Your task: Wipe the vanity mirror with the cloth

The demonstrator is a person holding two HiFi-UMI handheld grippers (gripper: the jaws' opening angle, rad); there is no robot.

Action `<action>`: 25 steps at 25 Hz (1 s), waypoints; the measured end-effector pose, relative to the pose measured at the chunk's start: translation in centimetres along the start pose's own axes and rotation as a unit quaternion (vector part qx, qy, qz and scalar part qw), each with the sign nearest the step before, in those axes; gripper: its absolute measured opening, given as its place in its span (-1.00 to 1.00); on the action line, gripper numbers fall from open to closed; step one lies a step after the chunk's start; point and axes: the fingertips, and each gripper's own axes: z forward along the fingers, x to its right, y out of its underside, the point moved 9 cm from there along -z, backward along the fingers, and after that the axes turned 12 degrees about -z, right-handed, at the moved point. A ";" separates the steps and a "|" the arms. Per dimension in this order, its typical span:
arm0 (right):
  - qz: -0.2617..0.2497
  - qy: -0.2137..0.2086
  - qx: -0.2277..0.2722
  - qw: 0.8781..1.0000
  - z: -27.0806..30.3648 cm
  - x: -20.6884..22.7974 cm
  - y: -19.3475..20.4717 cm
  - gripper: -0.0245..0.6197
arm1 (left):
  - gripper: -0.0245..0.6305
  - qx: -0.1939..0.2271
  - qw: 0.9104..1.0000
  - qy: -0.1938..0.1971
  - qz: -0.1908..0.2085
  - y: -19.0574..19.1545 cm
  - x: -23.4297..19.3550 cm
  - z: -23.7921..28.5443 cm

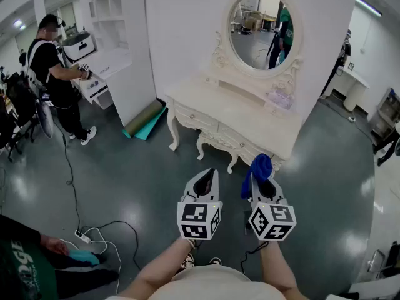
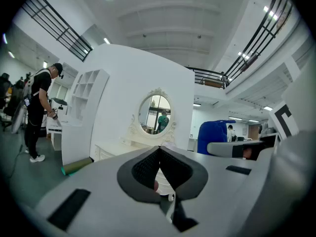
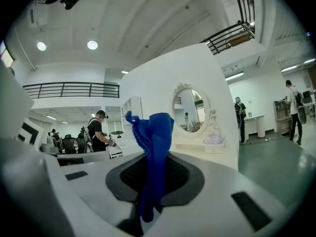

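- Cloth [image 3: 153, 142]: bright blue, knit-looking, bunched into a rumpled upright wad. Clamped in R gripper [image 1: 261, 183] jaws, poking out past the tips.
- L gripper [image 2: 159, 152]: jaws pressed together, nothing btwn.
- Both grippers well apart from vanity mirror [image 1: 262, 30]: oval, ornate white frame, atop white dressing table [image 1: 231, 114].
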 end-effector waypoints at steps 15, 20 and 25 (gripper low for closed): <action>0.022 -0.014 0.012 1.000 -0.5 1.2 0.3 -0.72 | -0.92 -0.003 1.000 -0.014 0.001 0.7 0.8 0.1; 0.030 -0.010 0.001 1.000 -0.6 2.8 1.4 -0.72 | -0.92 -0.007 1.000 -0.022 0.003 1.4 1.1 1.3; 0.042 -0.002 -0.018 0.999 -0.6 5.4 2.9 -0.72 | -0.92 -0.007 0.999 -0.043 -0.006 2.2 1.1 2.7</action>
